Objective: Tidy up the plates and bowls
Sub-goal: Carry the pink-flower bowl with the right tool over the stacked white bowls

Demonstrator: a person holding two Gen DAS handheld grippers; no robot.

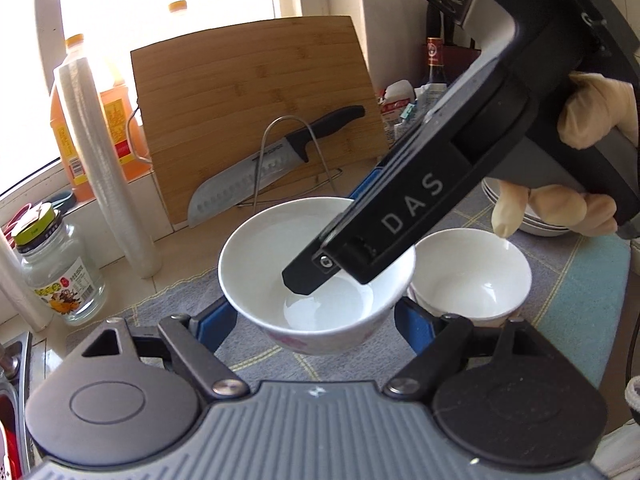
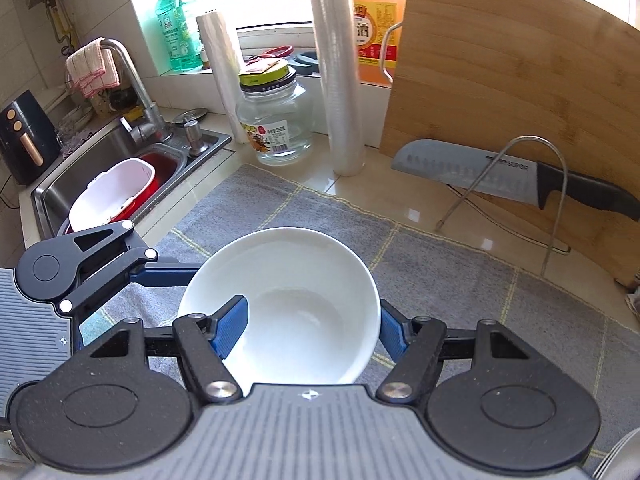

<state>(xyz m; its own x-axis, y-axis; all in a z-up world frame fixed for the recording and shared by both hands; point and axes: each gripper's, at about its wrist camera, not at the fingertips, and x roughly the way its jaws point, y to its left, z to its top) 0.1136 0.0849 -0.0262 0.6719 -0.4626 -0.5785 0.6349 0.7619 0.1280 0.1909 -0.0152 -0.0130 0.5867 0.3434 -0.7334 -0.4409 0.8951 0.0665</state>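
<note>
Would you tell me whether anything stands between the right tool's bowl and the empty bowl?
Yes: one finger of the left tool sits beside the held bowl, on the side facing the empty bowl.

I read "DAS" in pale letters on the side of the right gripper [image 1: 316, 280], at about two o'clock in my left view. The knife [image 2: 500, 178] blade says "SUPOR". The orange bottle [image 2: 374, 36] at twelve o'clock shows "酒"; the jar [image 2: 276, 120] label seems too small to read.
</note>
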